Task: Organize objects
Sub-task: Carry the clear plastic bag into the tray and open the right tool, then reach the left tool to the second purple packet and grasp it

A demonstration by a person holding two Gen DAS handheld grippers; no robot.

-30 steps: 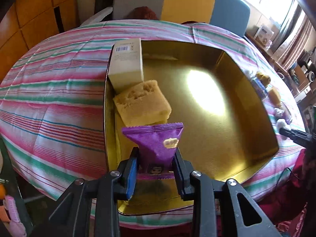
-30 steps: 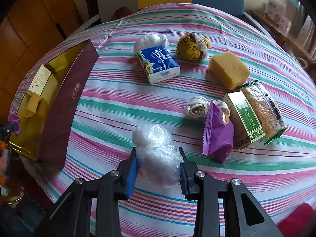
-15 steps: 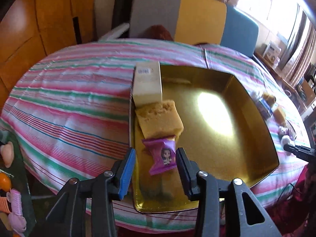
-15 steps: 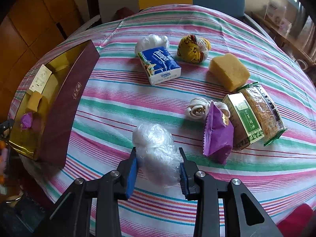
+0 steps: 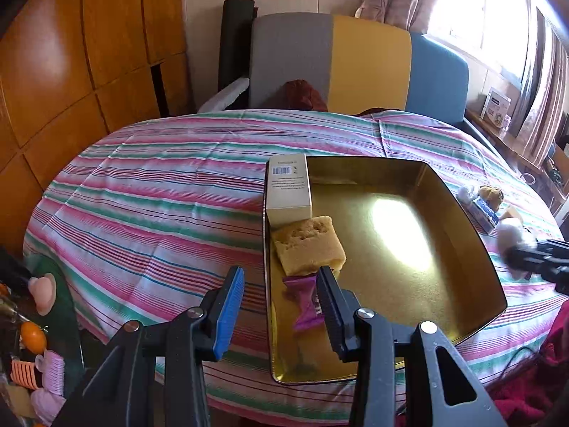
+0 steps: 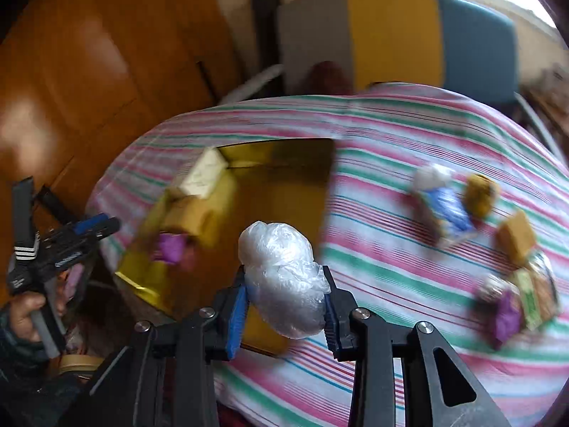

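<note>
Crumpled clear plastic bag (image 6: 282,277), clamped in right gripper (image 6: 284,306), heads trayward; next: release inside gold tray (image 5: 462,213). Left gripper (image 5: 281,306) fingers apart, empty.

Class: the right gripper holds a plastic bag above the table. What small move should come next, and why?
Probably carry the bag on over the tray and lower it onto the bare gold floor. The right gripper is shut on it, and the box, sponge and purple packet fill only one side.

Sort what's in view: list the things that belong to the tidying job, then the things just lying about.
Job: gold tray; white box; sponge; purple packet; plastic bag ball, clamped in right gripper; tissue pack.

Lying about: chair; hair rollers.
</note>
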